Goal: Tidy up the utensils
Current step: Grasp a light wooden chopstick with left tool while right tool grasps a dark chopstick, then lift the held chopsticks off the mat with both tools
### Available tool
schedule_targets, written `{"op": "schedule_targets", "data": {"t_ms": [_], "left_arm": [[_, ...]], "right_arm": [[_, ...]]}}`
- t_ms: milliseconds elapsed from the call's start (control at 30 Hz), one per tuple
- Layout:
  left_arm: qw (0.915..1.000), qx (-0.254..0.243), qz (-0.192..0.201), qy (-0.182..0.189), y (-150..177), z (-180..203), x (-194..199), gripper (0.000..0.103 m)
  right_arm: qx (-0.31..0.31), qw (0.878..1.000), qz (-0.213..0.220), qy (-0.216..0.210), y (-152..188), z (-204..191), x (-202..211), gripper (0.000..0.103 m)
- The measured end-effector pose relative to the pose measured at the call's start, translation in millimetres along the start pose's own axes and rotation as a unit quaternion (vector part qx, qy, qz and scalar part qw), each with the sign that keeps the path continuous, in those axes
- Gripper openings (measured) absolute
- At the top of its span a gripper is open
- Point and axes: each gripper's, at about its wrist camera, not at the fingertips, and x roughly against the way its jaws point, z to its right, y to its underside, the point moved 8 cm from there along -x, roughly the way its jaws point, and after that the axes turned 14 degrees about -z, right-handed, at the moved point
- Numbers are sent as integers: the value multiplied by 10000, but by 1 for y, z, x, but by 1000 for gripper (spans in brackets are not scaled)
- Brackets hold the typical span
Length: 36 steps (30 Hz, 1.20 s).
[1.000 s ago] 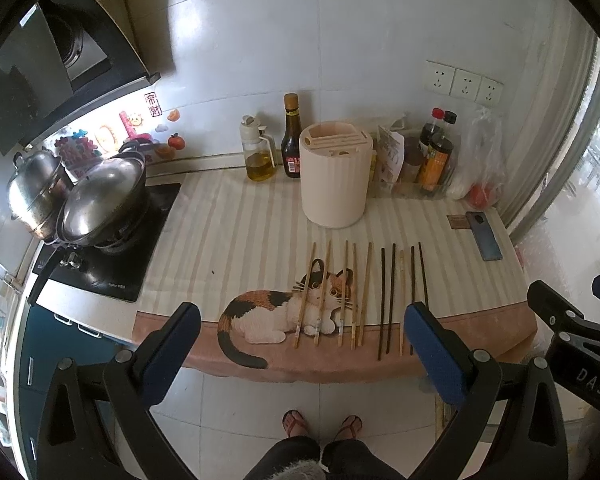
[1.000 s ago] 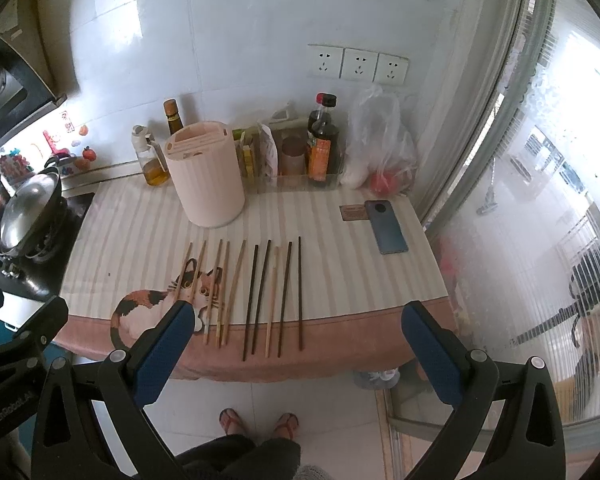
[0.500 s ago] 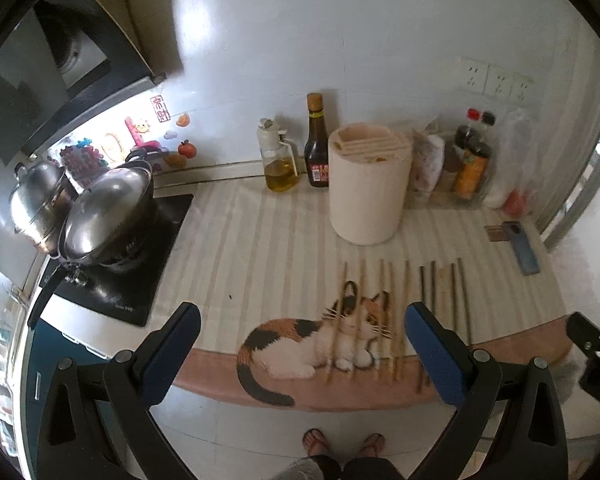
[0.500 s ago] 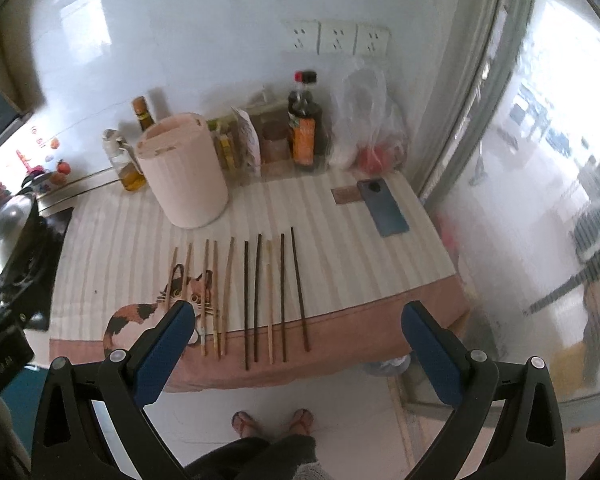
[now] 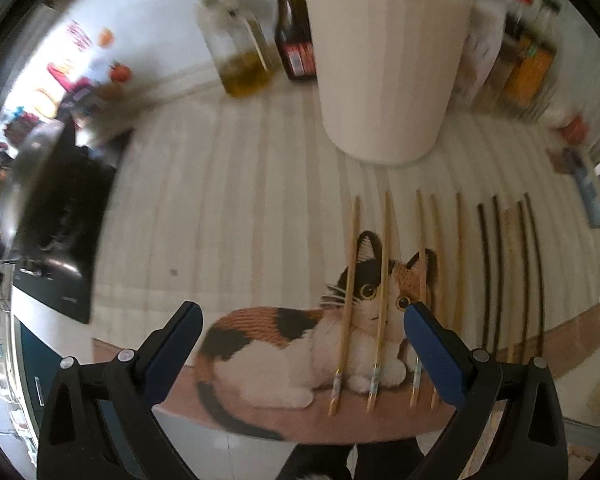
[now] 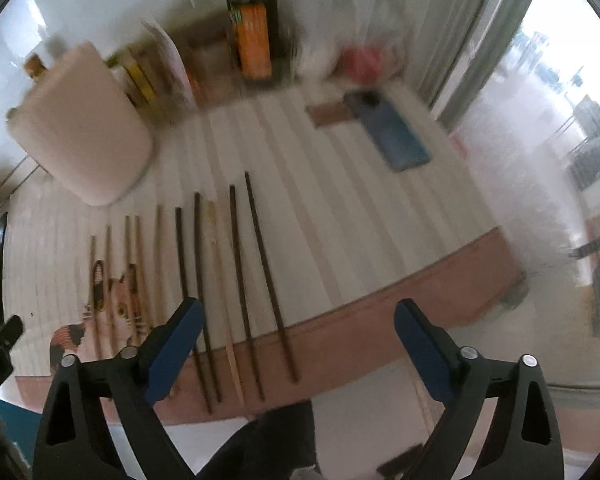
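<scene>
while both views smear w/ blur, still readable: left gripper (image 5: 300, 324) at bottom of its frame, jaws spread wide, nothing gripped. blue fingertips (image 5: 174, 340) hang above cat-print mat (image 5: 260, 332), no contact visible. bamboo chopsticks (image 5: 346, 300) lie side by side lower centre, running up-frame across the cat's face; two sit in the gap between the jaws, untouched, a third crossed by the right-hand blue pad. dark chopsticks (image 5: 486, 264) further right w/ one pale stick among them, all roughly parallel. pale utensil holder (image 5: 384, 60) upright, upper centre, well apart from stick tips. oil bottle (image 5: 236, 48) and dark sauce bottle (image 5: 294, 28) upper left of holder, near wall. black cooktop (image 5: 60, 216) at left edge, pot on it blurred. phone (image 5: 588, 192) far right.

right wrist view: right gripper (image 6: 298, 320) bottom centre, jaws wide but just been closing a little, not clamped on anything. dark chopsticks (image 6: 268, 272) slant from mid-frame down into the jaw gap, near ends at the pinkish mat border; left blue pad overlaps the nearest dark ones in frame, can't tell if touching. bamboo chopsticks (image 6: 138, 248) left of those, over the cat print. utensil holder (image 6: 80, 132) upper left, looks tilted by the lens. phone (image 6: 392, 136) upper right beside a small brown card (image 6: 330, 114). orange-label bottle (image 6: 254, 40) at top centre, blurred. person's dark clothing at bottom edge.
</scene>
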Motion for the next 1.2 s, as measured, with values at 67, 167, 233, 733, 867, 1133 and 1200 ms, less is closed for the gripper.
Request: {"op": "schedule_targets", "data": {"t_ms": [67, 167, 233, 733, 867, 1133, 1200], "left_arm": [[9998, 28, -192, 50, -8, 5, -19, 94], [9988, 67, -464, 100, -18, 10, -45, 75], [9975, -2, -658, 272, -20, 14, -58, 74], [9949, -217, -973, 154, -26, 42, -94, 10], [9945, 112, -1029, 146, -23, 32, -94, 5], [9867, 724, -1325, 595, -20, 1, -102, 5], [9852, 572, -1425, 760, -15, -1, -103, 5]], "right_arm": [[26, 9998, -194, -76, -13, 3, -24, 85], [97, 9984, -529, -185, -30, 4, -59, 74], [167, 9971, -693, -249, -38, 2, -78, 67], [907, 9881, -1217, -242, -61, -28, -128, 36], [1095, 9859, -1260, -129, -63, -38, -138, 26], [787, 9821, -1683, -311, -70, -31, -151, 6], [834, 9796, -1803, -313, -72, -32, -154, 6]]}}
